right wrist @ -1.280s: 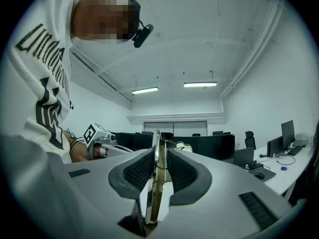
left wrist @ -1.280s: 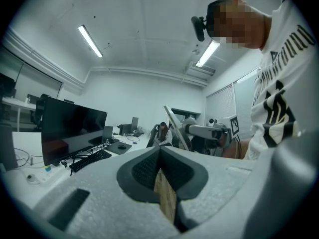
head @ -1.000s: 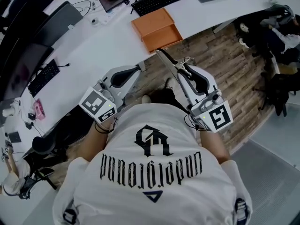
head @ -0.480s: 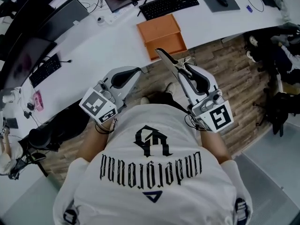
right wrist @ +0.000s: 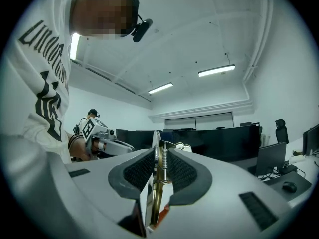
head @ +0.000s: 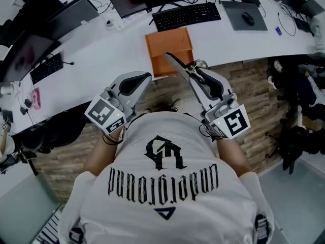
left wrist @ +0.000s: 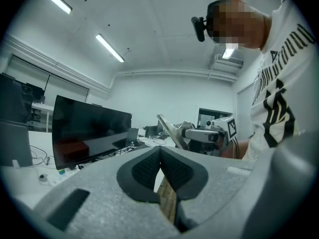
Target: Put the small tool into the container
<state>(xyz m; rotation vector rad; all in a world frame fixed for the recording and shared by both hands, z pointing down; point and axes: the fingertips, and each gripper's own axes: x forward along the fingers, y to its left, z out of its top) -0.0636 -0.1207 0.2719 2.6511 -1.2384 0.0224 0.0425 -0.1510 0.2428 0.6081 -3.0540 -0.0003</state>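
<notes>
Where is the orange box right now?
In the head view, the flat orange box sits upper centre at the near edge of the white desk, just below the black keyboard, ahead of the silvery tool in the right gripper.

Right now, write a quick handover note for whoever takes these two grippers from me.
Left gripper: shut, empty, held in front of the body.
Right gripper: shut on the small tool, which sticks out past the jaws toward the desk.
Orange container: on the near edge of the white desk, just ahead of the tool's tip.
Done: tool is in the grip.
Left: bring it over the container and release it inside.
</notes>
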